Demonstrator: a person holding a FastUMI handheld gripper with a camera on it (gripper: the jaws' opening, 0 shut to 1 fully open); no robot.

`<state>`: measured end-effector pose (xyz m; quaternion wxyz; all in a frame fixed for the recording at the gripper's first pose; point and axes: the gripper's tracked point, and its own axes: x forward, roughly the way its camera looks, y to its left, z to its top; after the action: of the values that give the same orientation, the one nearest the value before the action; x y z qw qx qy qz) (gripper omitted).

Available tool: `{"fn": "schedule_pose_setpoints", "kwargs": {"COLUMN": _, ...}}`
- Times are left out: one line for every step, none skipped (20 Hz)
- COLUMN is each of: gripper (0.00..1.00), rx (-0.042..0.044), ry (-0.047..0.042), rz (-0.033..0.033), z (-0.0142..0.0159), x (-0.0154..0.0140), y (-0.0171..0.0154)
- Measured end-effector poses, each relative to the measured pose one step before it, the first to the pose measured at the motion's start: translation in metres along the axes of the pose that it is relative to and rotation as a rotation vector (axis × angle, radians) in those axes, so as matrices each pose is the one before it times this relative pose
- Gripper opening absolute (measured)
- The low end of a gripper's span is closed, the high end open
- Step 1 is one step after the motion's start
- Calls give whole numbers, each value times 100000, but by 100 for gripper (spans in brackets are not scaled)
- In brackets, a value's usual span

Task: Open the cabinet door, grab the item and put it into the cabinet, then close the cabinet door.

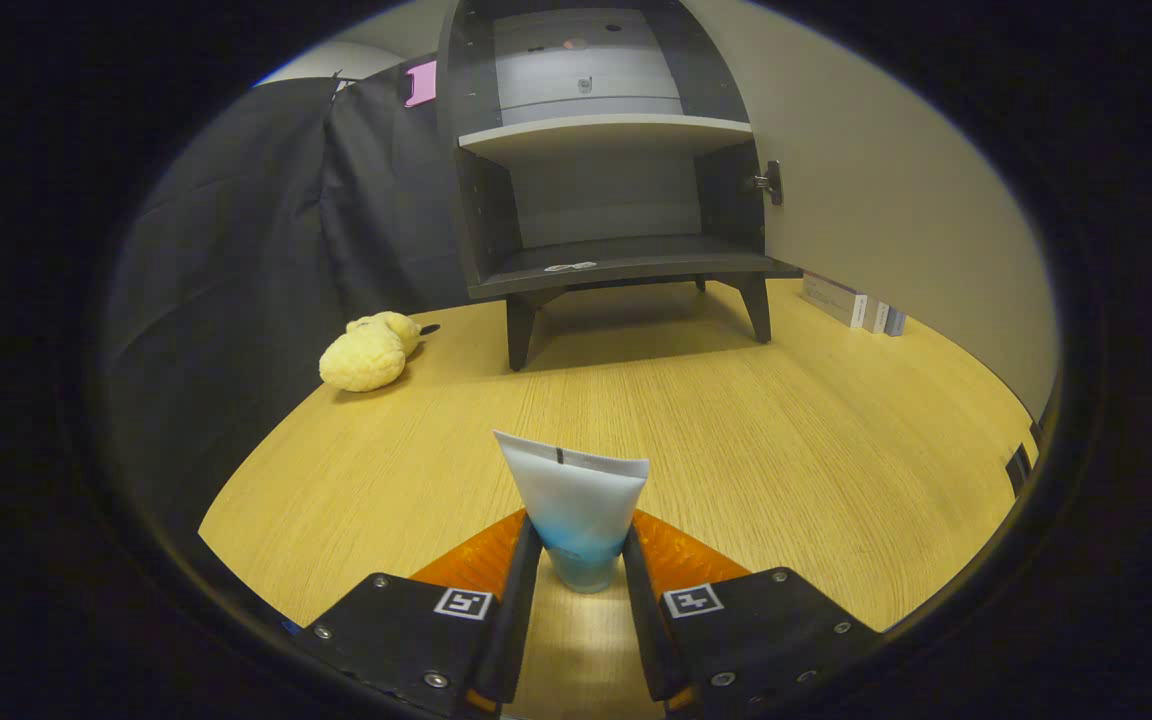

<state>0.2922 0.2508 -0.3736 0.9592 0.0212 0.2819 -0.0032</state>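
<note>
A white and blue squeeze tube [576,510] stands upright between my fingers, crimped end up, cap end down near the wooden table [786,440]. My gripper [581,555] is shut on the tube, both fingers pressing its lower sides. Beyond it, at the far end of the table, stands a dark cabinet [616,190] on short legs. Its door is swung open to the right, a hinge [768,182] showing on that side. Inside are a pale upper shelf [606,130] and a dark bottom shelf [626,262] with a small light thing on it.
A yellow plush toy [368,352] lies on the table left of the cabinet, near the black cloth wall. Small boxes [851,302] stand against the pale wall right of the cabinet. Bare tabletop stretches between my fingers and the cabinet.
</note>
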Motion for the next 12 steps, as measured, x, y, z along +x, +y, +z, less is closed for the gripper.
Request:
{"fn": "schedule_pose_setpoints", "kwargs": {"gripper": 48, "rx": -1329, "ry": -466, "rz": 353, "z": 91, "x": -31, "y": 11}}
{"fn": "schedule_pose_setpoints", "kwargs": {"gripper": 48, "rx": -1155, "ry": -830, "rz": 381, "z": 237, "x": -171, "y": -69}}
{"fn": "schedule_pose_setpoints", "kwargs": {"gripper": 48, "rx": -956, "ry": -820, "rz": 324, "z": 277, "x": -136, "y": -12}}
{"fn": "schedule_pose_setpoints", "kwargs": {"gripper": 48, "rx": -643, "ry": -575, "rz": 191, "z": 433, "x": -270, "y": -91}}
{"fn": "schedule_pose_setpoints", "kwargs": {"gripper": 48, "rx": -593, "ry": -919, "rz": 78, "z": 530, "x": -181, "y": -23}}
{"fn": "schedule_pose_setpoints", "kwargs": {"gripper": 48, "rx": -438, "ry": -397, "rz": -149, "z": 693, "x": -148, "y": -122}}
{"fn": "schedule_pose_setpoints", "kwargs": {"gripper": 48, "rx": -247, "ry": -143, "rz": -199, "z": 647, "x": -60, "y": -164}}
{"fn": "schedule_pose_setpoints", "kwargs": {"gripper": 48, "rx": 514, "ry": -768, "rz": 26, "z": 858, "x": -219, "y": -174}}
{"fn": "schedule_pose_setpoints", "kwargs": {"gripper": 48, "rx": 337, "ry": -795, "rz": -62, "z": 917, "x": -203, "y": -54}}
{"fn": "schedule_pose_setpoints", "kwargs": {"gripper": 48, "rx": -113, "ry": -488, "rz": -95, "z": 940, "x": -212, "y": -150}}
{"fn": "schedule_pose_setpoints", "kwargs": {"gripper": 48, "rx": -256, "ry": -516, "rz": -163, "z": 1053, "x": -186, "y": -140}}
{"fn": "schedule_pose_setpoints", "kwargs": {"gripper": 48, "rx": 185, "ry": -681, "rz": 274, "z": 1133, "x": -209, "y": -102}}
